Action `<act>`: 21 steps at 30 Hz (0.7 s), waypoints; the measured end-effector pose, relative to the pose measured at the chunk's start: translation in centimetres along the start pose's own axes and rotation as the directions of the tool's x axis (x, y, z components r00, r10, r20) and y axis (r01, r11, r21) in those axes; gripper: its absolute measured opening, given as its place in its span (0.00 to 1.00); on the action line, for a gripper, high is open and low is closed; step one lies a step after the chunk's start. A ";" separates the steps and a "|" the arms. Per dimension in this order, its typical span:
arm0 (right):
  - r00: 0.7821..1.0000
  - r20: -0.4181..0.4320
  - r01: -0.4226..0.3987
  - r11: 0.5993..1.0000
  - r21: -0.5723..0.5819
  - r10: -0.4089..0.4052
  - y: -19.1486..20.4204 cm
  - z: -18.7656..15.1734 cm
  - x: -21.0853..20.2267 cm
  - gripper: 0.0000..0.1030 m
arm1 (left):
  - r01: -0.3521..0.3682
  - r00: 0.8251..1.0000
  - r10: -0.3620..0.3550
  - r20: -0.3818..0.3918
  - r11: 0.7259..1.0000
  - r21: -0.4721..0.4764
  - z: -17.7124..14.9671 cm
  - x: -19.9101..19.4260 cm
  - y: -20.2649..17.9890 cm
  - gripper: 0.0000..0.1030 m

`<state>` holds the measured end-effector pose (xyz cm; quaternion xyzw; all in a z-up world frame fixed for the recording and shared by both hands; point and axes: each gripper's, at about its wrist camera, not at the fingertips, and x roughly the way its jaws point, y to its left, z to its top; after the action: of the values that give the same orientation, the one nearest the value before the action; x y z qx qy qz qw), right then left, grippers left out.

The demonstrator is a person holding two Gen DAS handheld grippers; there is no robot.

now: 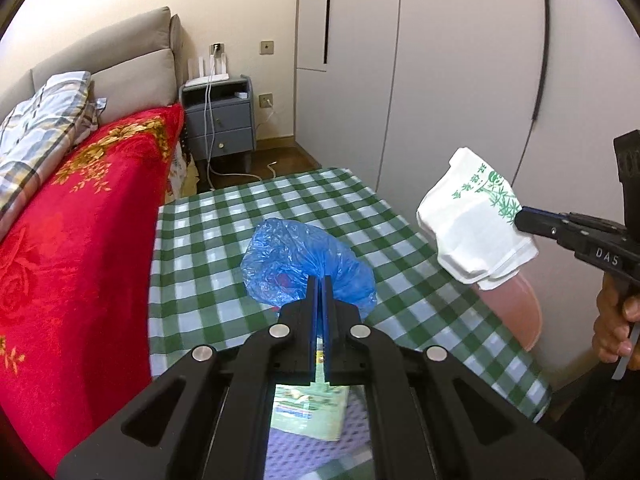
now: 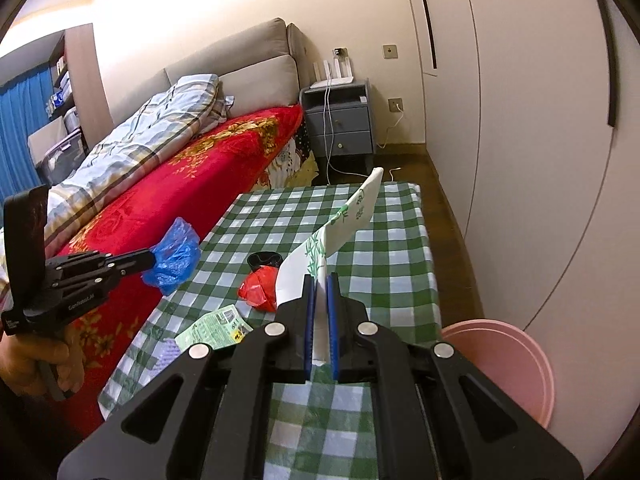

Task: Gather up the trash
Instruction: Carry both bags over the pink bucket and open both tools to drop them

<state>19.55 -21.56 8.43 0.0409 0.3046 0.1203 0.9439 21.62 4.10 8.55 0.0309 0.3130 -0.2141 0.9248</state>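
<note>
- The right claw [image 2: 320, 284] was clamped on a white paper bag [image 2: 340, 232] printed with green bamboo and green characters too small to read; the bag stood up off the worktop [image 2: 392, 248], held in the air.
- The left claw [image 1: 320, 284] was pinched shut on a crumpled blue plastic bag [image 1: 296, 260], lifted clear above the worktop's bed-side edge.
- "DAS" showed in pale letters on the right tool's body in the left wrist view; a small pale brand mark on the left tool was not clear enough to read.
- A red plastic scrap [image 2: 259, 288], a small black item [image 2: 262, 259] just beyond it and a green printed wrapper [image 2: 212, 330] with a barcode lay on the green-checked cloth toward the near bed-side corner.
- The far half of the worktop lay bare.
- A pink bin [image 2: 516, 364] stood just beside the worktop's near wardrobe-side corner.
- The red-blanketed bed [image 2: 168, 208] ran close along the opposite edge, leaving only a narrow gap.
</note>
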 end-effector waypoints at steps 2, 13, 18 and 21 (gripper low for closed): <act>1.000 0.006 0.004 1.000 -0.004 -0.004 -0.4 0.1 -0.9 0.06 | 0.013 1.000 -0.013 0.007 1.000 -0.009 0.1 -0.1 -0.8 0.02; 0.998 -0.005 0.056 0.997 -0.060 -0.057 -3.3 -0.3 -4.6 0.06 | 0.041 0.999 -0.041 0.017 0.999 -0.001 -0.3 0.7 -4.9 0.02; 0.996 -0.010 0.093 0.993 -0.078 -0.094 -4.7 -1.0 -5.2 0.06 | 0.057 0.998 -0.057 0.019 0.998 0.019 -0.4 1.3 -6.6 0.02; 0.993 -0.005 0.116 0.991 -0.071 -0.117 -6.0 -1.5 -5.4 0.06 | 0.064 0.998 -0.064 0.019 0.997 0.031 -0.5 1.7 -7.4 0.02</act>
<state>15.71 -28.70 9.37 -0.0108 0.3064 0.0759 0.9488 19.48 -3.13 7.76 0.0327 0.3013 -0.2488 0.9199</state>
